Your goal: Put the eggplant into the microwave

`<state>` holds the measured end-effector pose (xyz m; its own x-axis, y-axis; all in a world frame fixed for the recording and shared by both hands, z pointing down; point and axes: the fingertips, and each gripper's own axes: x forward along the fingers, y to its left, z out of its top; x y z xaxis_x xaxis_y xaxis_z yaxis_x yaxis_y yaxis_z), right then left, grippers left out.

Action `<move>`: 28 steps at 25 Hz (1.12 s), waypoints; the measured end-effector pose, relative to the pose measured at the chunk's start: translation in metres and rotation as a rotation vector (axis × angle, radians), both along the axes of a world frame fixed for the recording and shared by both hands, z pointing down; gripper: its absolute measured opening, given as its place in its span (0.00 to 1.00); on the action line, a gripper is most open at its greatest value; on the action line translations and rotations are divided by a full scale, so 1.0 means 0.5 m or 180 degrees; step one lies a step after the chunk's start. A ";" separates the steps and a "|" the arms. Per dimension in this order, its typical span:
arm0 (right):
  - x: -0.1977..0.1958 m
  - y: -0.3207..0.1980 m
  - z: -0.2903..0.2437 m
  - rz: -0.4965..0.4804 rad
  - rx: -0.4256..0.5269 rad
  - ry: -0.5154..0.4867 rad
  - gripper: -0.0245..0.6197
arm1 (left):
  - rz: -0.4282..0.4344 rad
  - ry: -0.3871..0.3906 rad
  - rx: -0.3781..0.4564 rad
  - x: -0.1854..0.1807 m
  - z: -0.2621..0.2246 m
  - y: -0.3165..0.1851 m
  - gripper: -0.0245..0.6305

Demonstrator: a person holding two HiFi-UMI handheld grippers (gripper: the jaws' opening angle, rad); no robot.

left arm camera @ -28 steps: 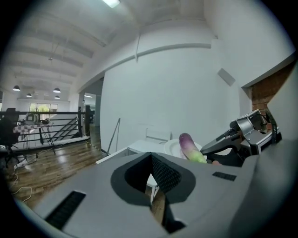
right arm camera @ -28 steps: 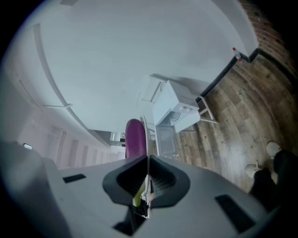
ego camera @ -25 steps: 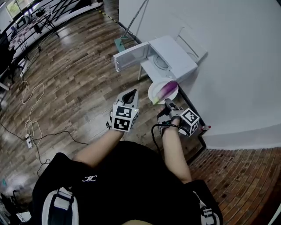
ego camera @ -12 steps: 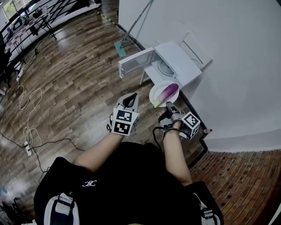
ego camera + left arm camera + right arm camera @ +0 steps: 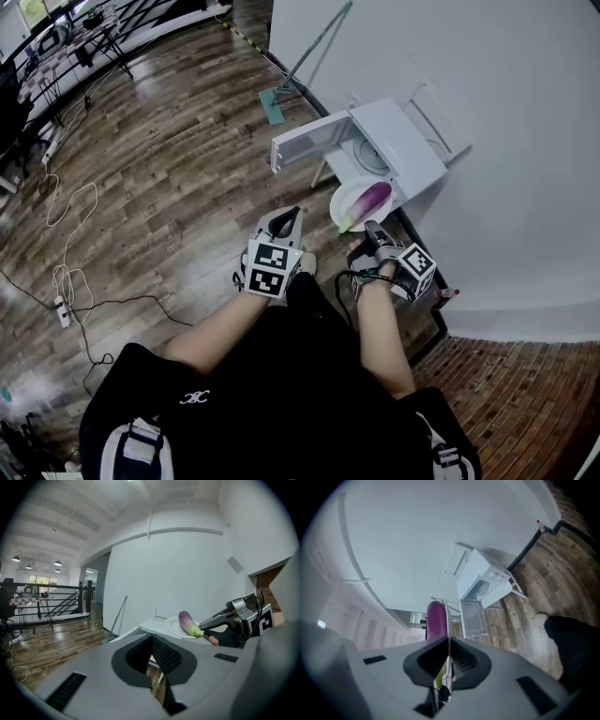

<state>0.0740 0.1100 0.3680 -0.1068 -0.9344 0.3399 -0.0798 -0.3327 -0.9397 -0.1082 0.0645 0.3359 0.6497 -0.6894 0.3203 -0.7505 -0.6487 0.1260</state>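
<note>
Nearer microwave [image 5: 398, 155] than second ago; its door [image 5: 305, 141] stands open. We judge carry step: right gripper [image 5: 370, 228] clamps plate [image 5: 347, 199] rim, eggplant [image 5: 372, 198] across plate's middle. Left gripper [image 5: 284, 220] closed, empty. Next we must slide plate in level.

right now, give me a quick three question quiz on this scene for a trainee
1. True or false: the door of the white box-shaped microwave is shut.
2. The long purple eggplant lies on the round white plate. What does the right gripper clamp? A. the eggplant B. the plate's rim C. the microwave's door
3. Fill in: the left gripper holds ____.

Key: 1. False, the microwave's door stands open. 2. B. 3. Nothing, its jaws are together and empty.
</note>
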 end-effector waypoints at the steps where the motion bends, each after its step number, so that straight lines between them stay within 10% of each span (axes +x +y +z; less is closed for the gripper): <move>1: 0.002 -0.008 0.004 0.0012 -0.0003 -0.0013 0.08 | 0.0006 -0.0003 -0.0004 -0.002 0.006 -0.005 0.04; 28: 0.187 -0.394 0.041 -0.0025 -0.0069 0.0012 0.08 | 0.0304 0.0063 -0.0066 0.207 -0.003 -0.390 0.04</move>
<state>0.1674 -0.0871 0.3882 -0.1128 -0.9259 0.3606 -0.0861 -0.3524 -0.9319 -0.0048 -0.1307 0.3346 0.7186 -0.6173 0.3202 -0.6825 -0.7144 0.1545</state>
